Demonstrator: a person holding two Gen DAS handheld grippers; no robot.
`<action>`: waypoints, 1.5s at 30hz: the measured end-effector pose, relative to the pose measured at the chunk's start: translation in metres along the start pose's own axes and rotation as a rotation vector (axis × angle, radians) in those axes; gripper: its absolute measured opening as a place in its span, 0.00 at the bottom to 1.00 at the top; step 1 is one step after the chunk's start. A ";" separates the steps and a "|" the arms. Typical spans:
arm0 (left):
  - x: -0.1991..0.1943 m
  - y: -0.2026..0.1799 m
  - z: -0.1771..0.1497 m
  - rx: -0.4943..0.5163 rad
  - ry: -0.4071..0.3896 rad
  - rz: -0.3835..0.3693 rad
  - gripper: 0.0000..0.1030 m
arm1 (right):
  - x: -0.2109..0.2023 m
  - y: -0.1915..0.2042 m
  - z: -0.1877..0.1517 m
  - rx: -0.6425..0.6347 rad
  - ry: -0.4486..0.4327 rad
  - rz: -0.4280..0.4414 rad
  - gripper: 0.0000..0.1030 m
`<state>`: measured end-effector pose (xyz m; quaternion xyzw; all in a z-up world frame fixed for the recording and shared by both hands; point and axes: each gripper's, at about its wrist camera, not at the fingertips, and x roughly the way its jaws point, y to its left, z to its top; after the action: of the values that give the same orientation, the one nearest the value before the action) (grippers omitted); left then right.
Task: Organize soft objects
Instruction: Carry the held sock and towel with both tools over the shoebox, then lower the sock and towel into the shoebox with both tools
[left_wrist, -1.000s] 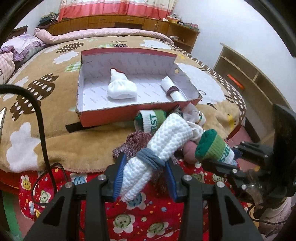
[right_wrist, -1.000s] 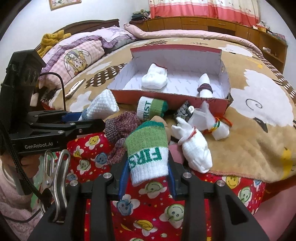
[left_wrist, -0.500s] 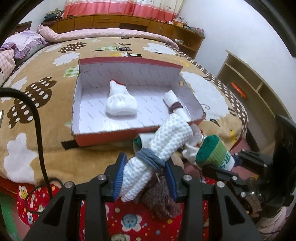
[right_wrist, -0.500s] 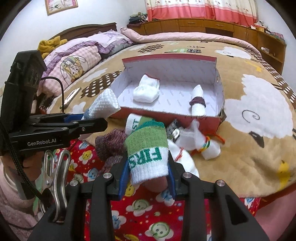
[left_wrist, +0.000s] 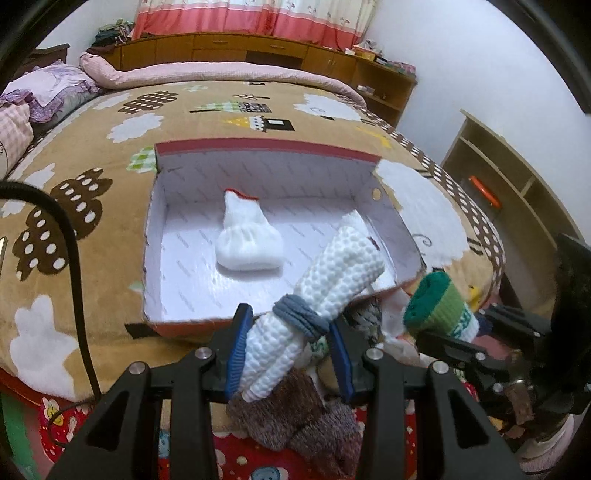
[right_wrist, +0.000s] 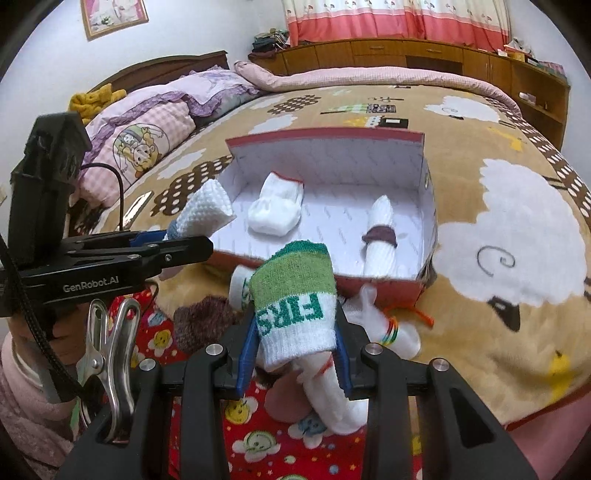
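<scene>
My left gripper (left_wrist: 288, 350) is shut on a white knit roll (left_wrist: 325, 295) bound with a grey band, its tip over the near edge of the red box (left_wrist: 258, 147). My right gripper (right_wrist: 295, 354) is shut on a green and white rolled sock (right_wrist: 295, 295) marked FIRS, held just short of the red box (right_wrist: 325, 134). Inside the box lie a white bundled sock (left_wrist: 245, 240) (right_wrist: 275, 210) and a white roll with a dark band (right_wrist: 380, 232). The left gripper and its roll (right_wrist: 207, 210) show at the left of the right wrist view.
Loose socks lie before the box at the bed's edge: a brown knit one (left_wrist: 295, 421), a white one with coloured bands (right_wrist: 384, 325), another green and white roll (right_wrist: 240, 288). A black cable (left_wrist: 74, 258) hangs left. Wooden shelves (left_wrist: 517, 177) stand right. Pillows (right_wrist: 147, 125) lie left.
Both grippers have risen and moved forward towards the box, carrying their rolls. The white knit roll now reaches over the box's near edge.
</scene>
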<state>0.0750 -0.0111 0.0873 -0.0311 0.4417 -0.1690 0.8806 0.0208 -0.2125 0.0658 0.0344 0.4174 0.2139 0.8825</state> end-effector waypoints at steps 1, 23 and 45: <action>0.001 0.002 0.002 -0.004 -0.004 0.008 0.41 | 0.000 -0.001 0.003 0.001 -0.005 0.002 0.35; 0.041 0.019 0.021 -0.009 0.016 0.104 0.41 | 0.034 -0.006 0.046 0.014 -0.049 -0.013 0.35; 0.093 0.029 0.020 -0.006 0.077 0.160 0.43 | 0.104 -0.028 0.056 0.003 0.038 -0.088 0.37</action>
<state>0.1504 -0.0156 0.0225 0.0081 0.4769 -0.0980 0.8734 0.1302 -0.1890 0.0205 0.0133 0.4352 0.1751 0.8830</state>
